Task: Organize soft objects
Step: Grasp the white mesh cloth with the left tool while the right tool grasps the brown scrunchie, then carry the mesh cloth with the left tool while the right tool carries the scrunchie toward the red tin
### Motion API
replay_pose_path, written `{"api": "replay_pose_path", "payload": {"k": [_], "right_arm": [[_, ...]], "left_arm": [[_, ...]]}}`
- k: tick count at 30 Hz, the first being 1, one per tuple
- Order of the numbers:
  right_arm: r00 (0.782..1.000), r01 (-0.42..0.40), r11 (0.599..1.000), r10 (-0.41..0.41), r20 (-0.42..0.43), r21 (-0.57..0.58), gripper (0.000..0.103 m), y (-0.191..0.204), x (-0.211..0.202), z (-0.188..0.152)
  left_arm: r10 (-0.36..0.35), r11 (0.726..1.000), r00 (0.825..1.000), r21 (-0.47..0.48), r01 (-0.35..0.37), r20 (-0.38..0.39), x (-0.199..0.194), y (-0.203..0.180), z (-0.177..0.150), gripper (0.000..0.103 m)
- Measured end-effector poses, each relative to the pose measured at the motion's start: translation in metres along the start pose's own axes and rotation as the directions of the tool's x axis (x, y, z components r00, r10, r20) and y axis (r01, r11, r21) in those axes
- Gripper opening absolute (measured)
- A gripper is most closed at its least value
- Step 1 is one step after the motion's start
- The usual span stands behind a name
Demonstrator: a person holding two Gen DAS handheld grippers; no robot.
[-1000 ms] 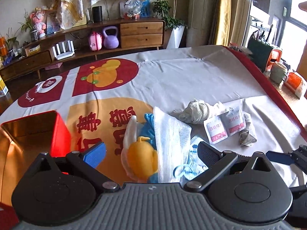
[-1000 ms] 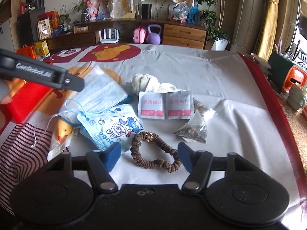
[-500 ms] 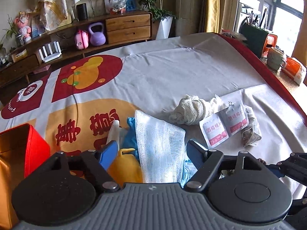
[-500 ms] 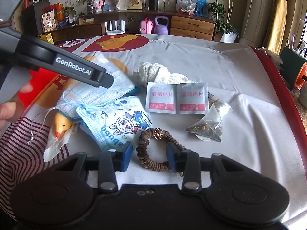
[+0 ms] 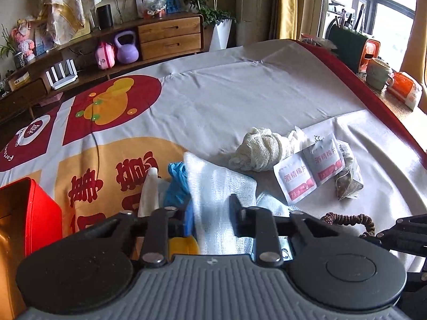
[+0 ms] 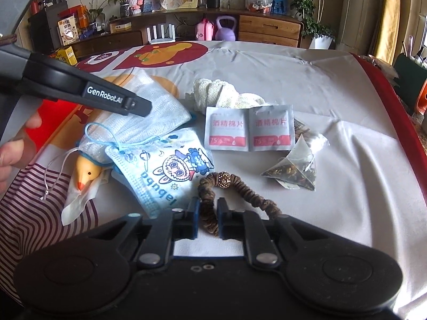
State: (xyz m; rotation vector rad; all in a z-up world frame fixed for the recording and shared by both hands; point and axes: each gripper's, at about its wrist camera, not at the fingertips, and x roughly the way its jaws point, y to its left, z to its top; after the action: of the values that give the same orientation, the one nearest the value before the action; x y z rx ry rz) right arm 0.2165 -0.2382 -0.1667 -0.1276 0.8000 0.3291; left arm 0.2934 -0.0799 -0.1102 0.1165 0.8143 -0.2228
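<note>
**Both grippers closed onto soft items; lift not yet begun**

Change: over the last second both pairs of jaws have been closing, from wide apart to nearly together. In the right wrist view 1 s ago the brown scrunchie (image 6: pixel 229 194) lay loose between spread fingers; now the right gripper (image 6: pixel 208 214) is clamped on its near-left loop, the band pinched flat between the 2 pads. The left gripper (image 5: pixel 210 222) has likewise drawn in on the white gauze cloth (image 5: pixel 218 194), which bunches between its fingers; the blue glove (image 5: pixel 177 181) and yellow duck toy (image 5: pixel 184 244) sit at the left finger, and whether they are caught too cannot be told.

Meaning: judged as 2 grasps just made, so 2 items are ready to be carried.

Positions, right wrist view: scrunchie at 6 o'clock of the heap, the rest of its ring trailing toward 3 o'clock on the tablecloth (image 6: pixel 347 93). Cartoon face mask (image 6: pixel 160 170) at 9 o'clock of it, just beside. 2 alcohol pad sachets (image 6: pixel 248 129) at 12 o'clock, tea bag (image 6: pixel 293 170) at 2 o'clock. Red box (image 5: pixel 29 213) at 9 o'clock of the left gripper, a likely destination.

Risk: gauze may drag neighbours.
</note>
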Motion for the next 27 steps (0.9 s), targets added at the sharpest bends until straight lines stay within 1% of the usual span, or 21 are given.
{"api": "replay_pose_path", "payload": {"k": [2, 4, 6, 9, 17, 27], "right_arm": [[1.0, -0.005, 1.0, 0.005, 0.004, 0.009, 0.009, -0.001, -0.002, 0.0], [1.0, -0.004, 1.0, 0.004, 0.006, 0.02, 0.008, -0.003, -0.002, 0.0], [1.0, 0.001, 0.999, -0.001, 0.012, 0.038, 0.008, -0.006, -0.004, 0.0], [0.999, 0.011, 0.998, -0.013, 0.031, 0.058, 0.008, -0.009, -0.012, -0.001], [0.997, 0.017, 0.996, -0.024, 0.08, 0.086, 0.007, -0.016, -0.042, 0.001], [0.992, -0.021, 0.996, 0.011, 0.129, 0.083, 0.007, -0.008, -0.076, 0.014]], "left_arm": [[-0.001, 1.0, 1.0, -0.001, 0.001, 0.007, -0.002, 0.001, 0.0, 0.015], [-0.007, 1.0, 1.0, 0.001, 0.007, 0.016, -0.004, 0.001, -0.001, 0.008], [-0.011, 1.0, 0.999, 0.003, 0.011, 0.034, -0.007, 0.001, -0.002, 0.006], [-0.018, 1.0, 0.998, -0.003, 0.018, 0.059, -0.015, 0.002, -0.002, 0.005], [-0.032, 0.998, 0.996, -0.046, 0.036, 0.084, -0.04, 0.009, -0.006, 0.005], [-0.056, 0.991, 0.993, -0.112, 0.067, 0.103, -0.082, 0.026, -0.011, 0.005]]}}
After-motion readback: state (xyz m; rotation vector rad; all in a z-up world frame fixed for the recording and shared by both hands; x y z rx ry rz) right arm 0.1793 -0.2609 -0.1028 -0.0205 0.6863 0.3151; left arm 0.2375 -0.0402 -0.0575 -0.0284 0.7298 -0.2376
